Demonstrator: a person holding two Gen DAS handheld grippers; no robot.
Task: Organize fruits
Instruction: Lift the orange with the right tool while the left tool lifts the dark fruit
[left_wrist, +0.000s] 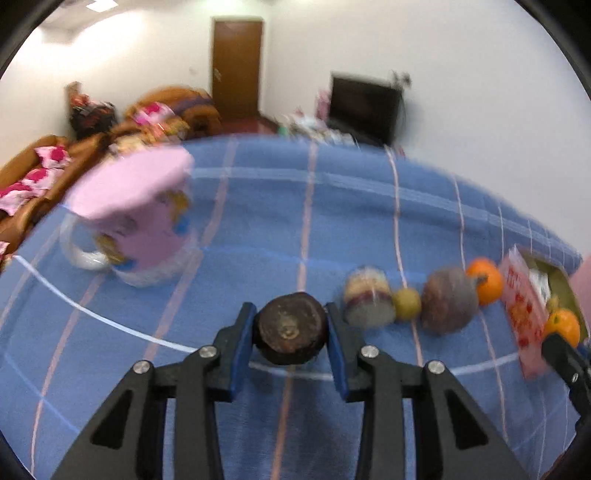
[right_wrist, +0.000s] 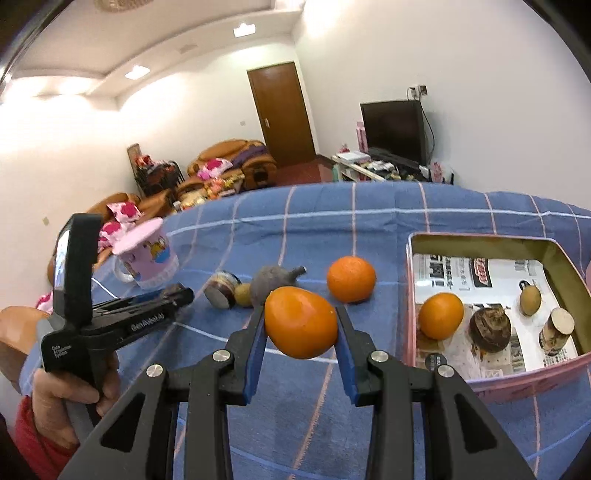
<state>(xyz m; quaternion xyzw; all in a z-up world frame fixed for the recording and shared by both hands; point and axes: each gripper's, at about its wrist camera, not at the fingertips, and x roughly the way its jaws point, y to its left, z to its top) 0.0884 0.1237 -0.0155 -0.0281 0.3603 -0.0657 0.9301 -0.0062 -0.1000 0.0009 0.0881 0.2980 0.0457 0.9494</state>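
In the left wrist view my left gripper (left_wrist: 290, 312) is shut on a dark brown round fruit (left_wrist: 291, 334) just over the blue checked cloth (left_wrist: 258, 229). My right gripper (right_wrist: 300, 314) is shut on an orange (right_wrist: 301, 328), held above the cloth left of the pink tin box (right_wrist: 517, 384). The box, lined with newspaper, holds an orange (right_wrist: 441, 315), a dark brown fruit (right_wrist: 489, 328), a small yellow fruit (right_wrist: 530, 301) and a cut stalk piece (right_wrist: 557, 330). On the cloth lie another orange (right_wrist: 351, 278), a grey-purple root (right_wrist: 275, 284), a yellow fruit (right_wrist: 243, 294) and a stalk piece (right_wrist: 221, 291).
A pink cup with a lid (right_wrist: 147, 262) stands at the cloth's left side. A hand (right_wrist: 55, 398) holds the left gripper's body (right_wrist: 110, 325) at the lower left of the right wrist view. Sofas, a door and a television lie beyond the table.
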